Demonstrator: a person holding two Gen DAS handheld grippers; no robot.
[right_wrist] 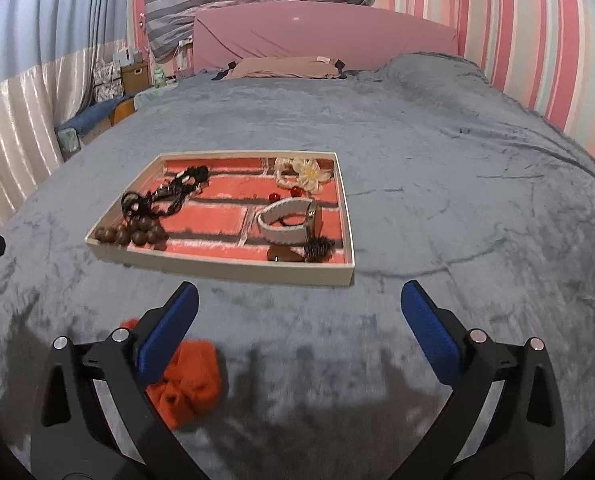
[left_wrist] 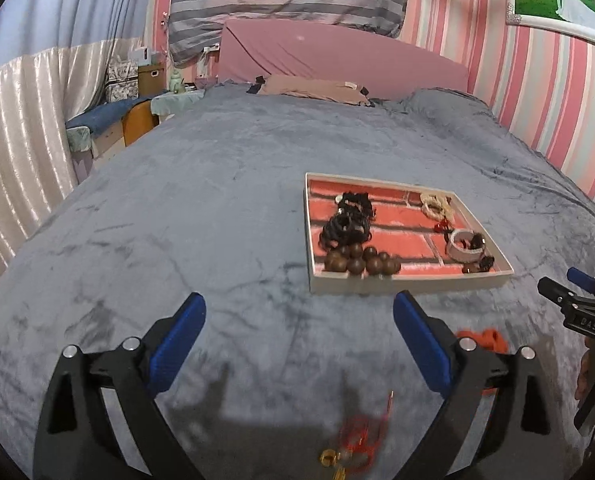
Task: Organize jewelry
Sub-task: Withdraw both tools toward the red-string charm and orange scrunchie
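- From the left wrist camera, the left gripper [left_wrist: 299, 314] hovered over a grey bedspread [left_wrist: 201, 200] with its blue-padded jaws spread wide and nothing between them.
- Beyond its fingertips, a little to the right, lay a shallow tray [left_wrist: 409, 283] with a red brick-pattern lining, holding a brown bead bracelet [left_wrist: 361, 261] at its near left, black hair ties [left_wrist: 347, 224] behind that, a cream flower scrunchie [left_wrist: 437, 204] at the far right and a white cuff [left_wrist: 463, 246] at the near right.
- Close beneath the gripper, blurred on the bedspread, lay a red cord with gold beads [left_wrist: 357, 446].
- An orange scrunchie [left_wrist: 485, 340] showed partly behind the right finger, outside the tray.
- At the right edge, the right gripper [left_wrist: 569, 292] was partly visible.
- From the right wrist camera, the right gripper [right_wrist: 299, 304] likewise stood wide open and empty, facing the tray [right_wrist: 225, 266].
- The orange scrunchie [right_wrist: 191, 384] lay on the bedspread [right_wrist: 437, 160] just beside the left finger, partly hidden by it, short of the tray.
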